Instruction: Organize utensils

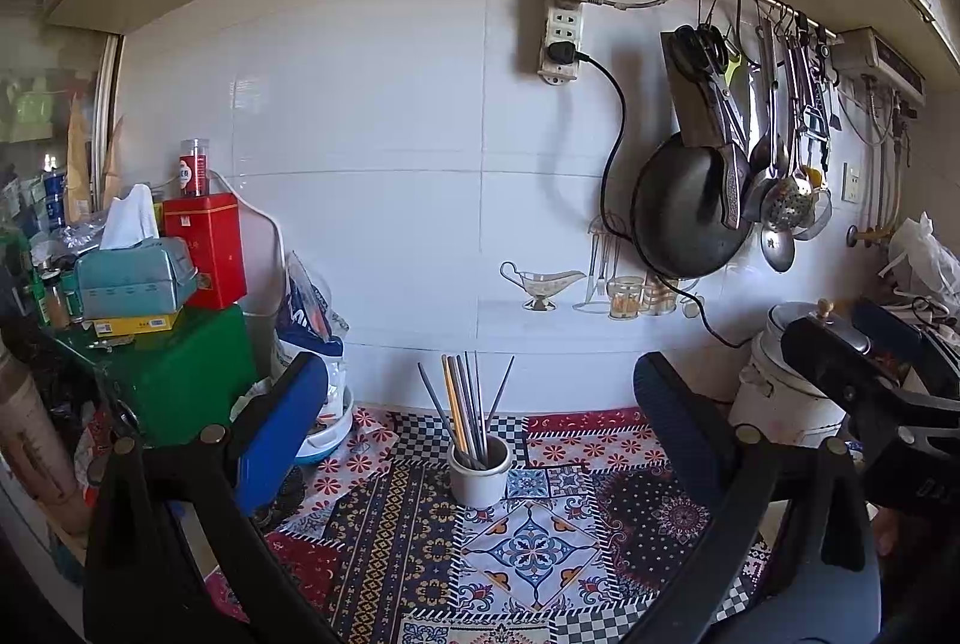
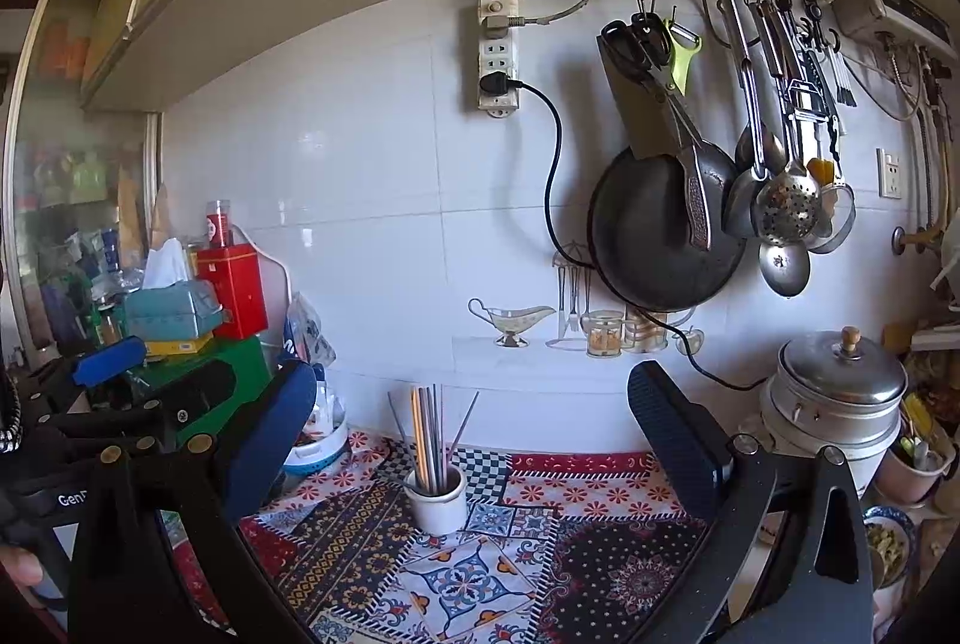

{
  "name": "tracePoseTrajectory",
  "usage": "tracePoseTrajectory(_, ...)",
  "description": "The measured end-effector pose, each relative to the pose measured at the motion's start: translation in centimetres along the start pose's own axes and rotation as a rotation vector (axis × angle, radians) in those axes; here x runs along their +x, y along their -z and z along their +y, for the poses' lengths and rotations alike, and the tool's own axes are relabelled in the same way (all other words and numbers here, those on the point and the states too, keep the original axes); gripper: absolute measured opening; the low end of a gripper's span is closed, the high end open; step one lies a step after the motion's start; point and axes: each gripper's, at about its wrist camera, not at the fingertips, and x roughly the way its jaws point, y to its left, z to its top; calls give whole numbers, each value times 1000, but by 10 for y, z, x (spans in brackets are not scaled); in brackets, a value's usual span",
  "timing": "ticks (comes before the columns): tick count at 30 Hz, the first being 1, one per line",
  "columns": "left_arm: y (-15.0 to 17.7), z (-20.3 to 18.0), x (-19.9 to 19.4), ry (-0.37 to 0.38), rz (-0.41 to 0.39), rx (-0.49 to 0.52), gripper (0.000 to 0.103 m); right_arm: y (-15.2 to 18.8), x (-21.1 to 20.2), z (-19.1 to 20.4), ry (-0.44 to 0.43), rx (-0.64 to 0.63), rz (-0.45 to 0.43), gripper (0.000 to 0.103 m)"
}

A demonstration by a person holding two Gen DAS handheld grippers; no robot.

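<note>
A white cup [image 1: 479, 477] stands on a patterned cloth [image 1: 528, 542] near the tiled wall and holds several chopsticks [image 1: 467, 407], upright and fanned out. It also shows in the right wrist view [image 2: 437, 505] with the chopsticks [image 2: 429, 437]. My left gripper [image 1: 480, 404] is open and empty, held back from the cup. My right gripper [image 2: 471, 422] is open and empty, also back from the cup. The right gripper's body shows at the right edge of the left wrist view [image 1: 870, 374]; the left gripper's body shows at the left of the right wrist view [image 2: 120, 380].
A black pan [image 2: 660, 236], ladles and other tools [image 2: 780, 200] hang from a wall rail. A metal pot [image 2: 840, 386] stands at right. A green box [image 1: 180, 374], red tin [image 1: 207, 248] and tissue box [image 1: 135, 278] are stacked at left. A power strip [image 2: 498, 50] and cord are on the wall.
</note>
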Motion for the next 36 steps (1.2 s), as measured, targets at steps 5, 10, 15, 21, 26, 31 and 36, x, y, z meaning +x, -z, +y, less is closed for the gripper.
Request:
tracePoseTrajectory(5, 0, 1, 2, -1, 1, -1, 102, 0, 1, 0, 1, -4, 1, 103)
tracePoseTrajectory(10, 0, 1, 3, 1, 2, 0, 102, 0, 1, 0, 0, -4, 2, 103)
tracePoseTrajectory(15, 0, -1, 3, 5, 6, 10, 102, -1, 1, 0, 0, -5, 0, 103)
tracePoseTrajectory(21, 1, -3, 3, 8, 6, 8, 102, -2, 1, 0, 5, -11, 0, 103)
tracePoseTrajectory(26, 0, -4, 2, 12, 5, 7, 102, -3, 1, -1, 11, -15, -2, 103)
tracePoseTrajectory(31, -1, -6, 2, 18, 5, 11, 102, -4, 0, -2, 17, -17, -7, 103)
tracePoseTrajectory(36, -1, -8, 2, 23, 2, 13, 102, -4, -1, -3, 23, -17, -11, 103)
